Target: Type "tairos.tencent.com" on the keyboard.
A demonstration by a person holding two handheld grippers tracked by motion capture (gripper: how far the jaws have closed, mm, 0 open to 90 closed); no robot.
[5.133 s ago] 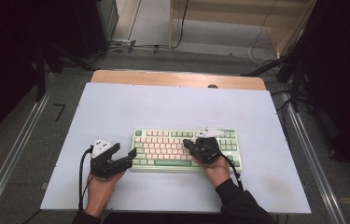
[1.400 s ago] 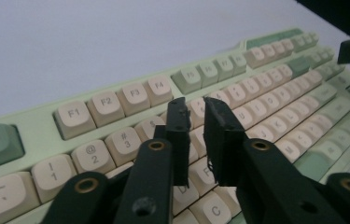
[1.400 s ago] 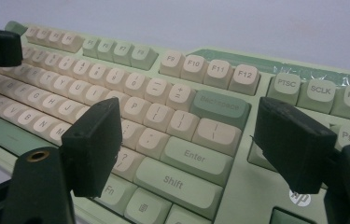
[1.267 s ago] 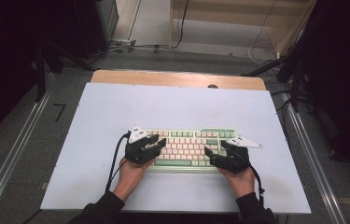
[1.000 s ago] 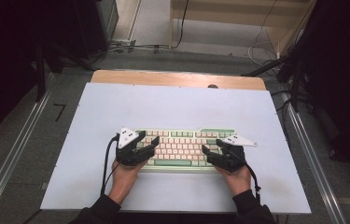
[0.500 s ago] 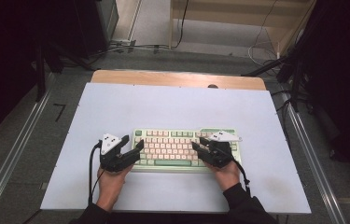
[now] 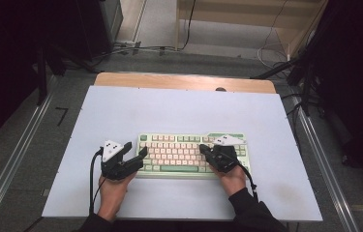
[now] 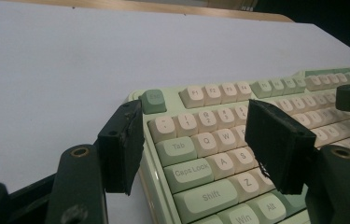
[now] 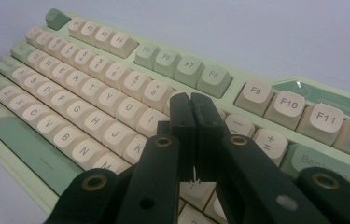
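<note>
I hold the left gripper with jaws spread astride the keyboard's left edge (Esc corner); my right gripper, jaws pressed together, hovers over its keys mid-bench.

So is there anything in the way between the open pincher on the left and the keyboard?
No, nothing visible. The left gripper is open at the keyboard's left end, one jaw outside the edge, the other over the letter keys. Only bare table lies around it. The right gripper is shut over the keys.
</note>
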